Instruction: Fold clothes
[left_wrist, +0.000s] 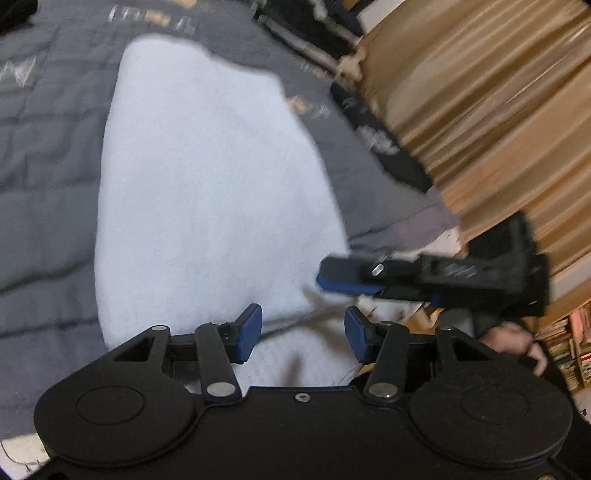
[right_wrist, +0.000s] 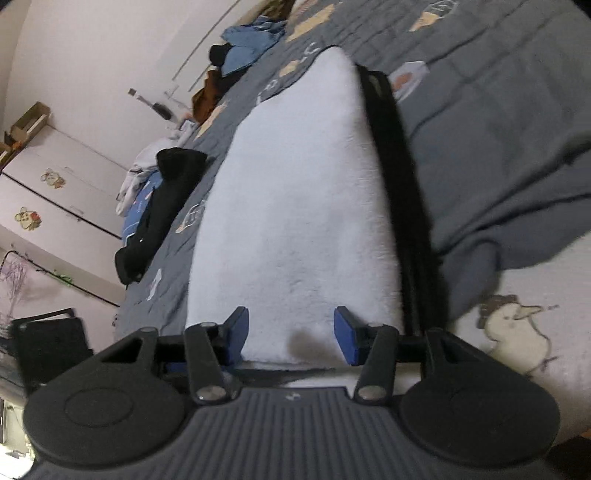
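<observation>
A white fleece garment (left_wrist: 207, 192) lies folded in a long shape on the grey quilt (left_wrist: 44, 155). In the left wrist view my left gripper (left_wrist: 303, 334) hovers over the garment's near end, open, with nothing between its blue pads (left_wrist: 248, 332). My right gripper (left_wrist: 332, 278) comes in from the right beside that same end, held by a hand (left_wrist: 517, 341). In the right wrist view the garment (right_wrist: 295, 206) shows a black strip (right_wrist: 402, 192) along its right edge. The right gripper (right_wrist: 291, 334) is open over the near edge, and its pads do not press on the cloth.
Black clothes (right_wrist: 162, 206), blue clothes (right_wrist: 247, 44) and brown clothes (right_wrist: 207, 96) lie along the bed's far side by a white wardrobe (right_wrist: 62, 162). A duck-print sheet (right_wrist: 517, 332) shows at the quilt's edge. A tan curtain (left_wrist: 480, 110) and a bookshelf (left_wrist: 569, 350) stand to the right.
</observation>
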